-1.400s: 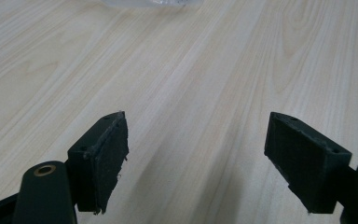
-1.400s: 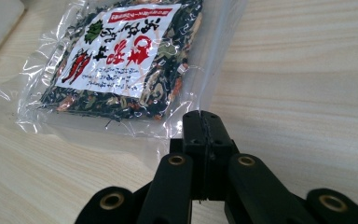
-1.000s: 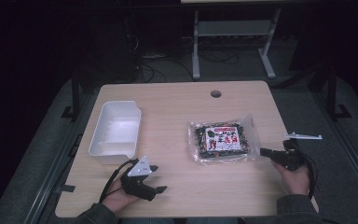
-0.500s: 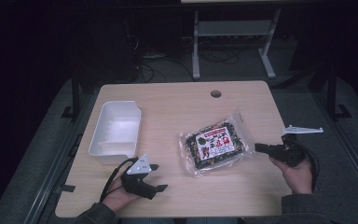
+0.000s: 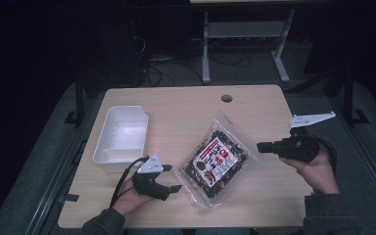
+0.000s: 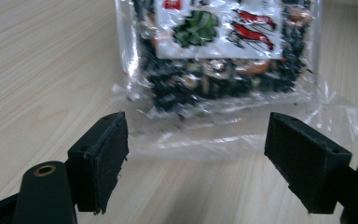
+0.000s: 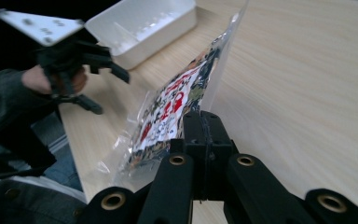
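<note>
Dark room, light wood tabletop (image 5: 186, 112) with a white tray (image 5: 122, 134) near its left edge. Your right gripper (image 5: 260, 146) has its fingers clamped shut on the clear edge of the snack bag (image 5: 218, 159), which is tilted, its right side lifted off the wood and its lower corner toward you down on the tabletop. Your left gripper (image 5: 175, 187) sits low at the front edge just beside the bag's near corner, fingers (image 6: 100, 163) spread wide with nothing between them, the bag's plastic seam lying just ahead of them.
</note>
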